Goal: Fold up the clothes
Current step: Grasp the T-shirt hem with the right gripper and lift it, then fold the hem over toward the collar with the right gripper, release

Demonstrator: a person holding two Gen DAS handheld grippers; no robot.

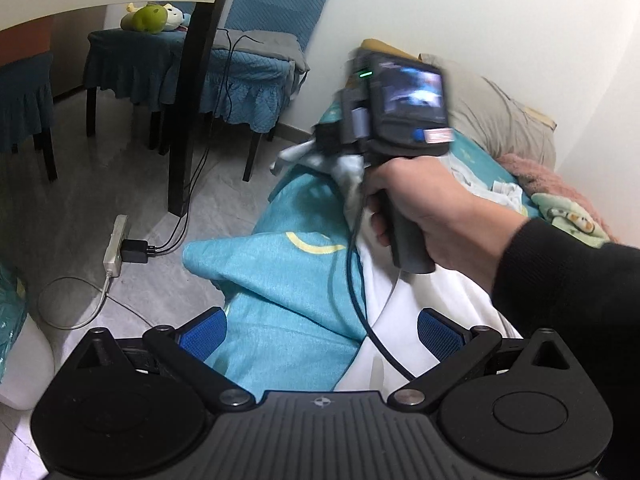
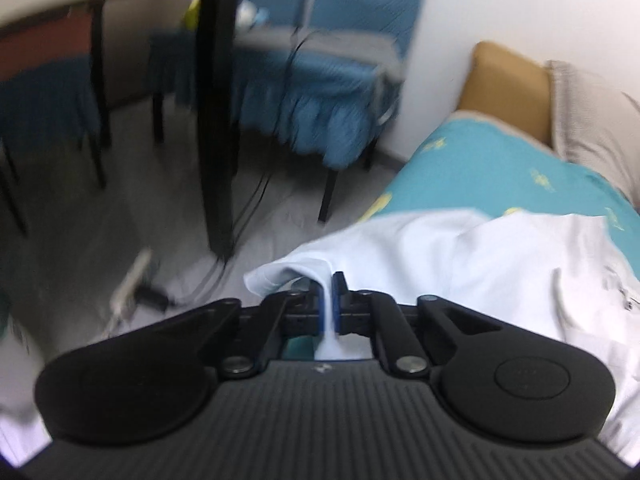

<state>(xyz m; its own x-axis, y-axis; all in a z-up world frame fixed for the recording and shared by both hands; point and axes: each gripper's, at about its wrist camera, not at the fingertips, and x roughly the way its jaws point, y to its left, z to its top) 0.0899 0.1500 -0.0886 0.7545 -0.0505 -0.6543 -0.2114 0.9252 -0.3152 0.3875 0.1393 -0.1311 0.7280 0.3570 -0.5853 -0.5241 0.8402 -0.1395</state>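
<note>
A white garment (image 2: 472,252) lies spread over a teal bedsheet (image 2: 496,168). My right gripper (image 2: 330,300) is shut on a raised fold of its edge, the cloth pinched between the blue pads. In the left wrist view a hand holds the right gripper's body (image 1: 400,108) high above the bed, with pale cloth (image 1: 320,160) hanging from its front, blurred. My left gripper (image 1: 322,334) stands open low over the bed edge, its blue pads (image 1: 204,336) wide apart above teal sheet (image 1: 280,304) and white garment (image 1: 420,292), nothing between them.
A black cable (image 1: 356,288) hangs from the right gripper across the bed. A power strip (image 1: 114,248) with plugs lies on the grey floor. Chairs with blue covers (image 1: 248,80) and a dark table leg (image 1: 192,120) stand left. A beige pillow (image 1: 504,116) and pink blanket (image 1: 548,176) lie at the bed's far end.
</note>
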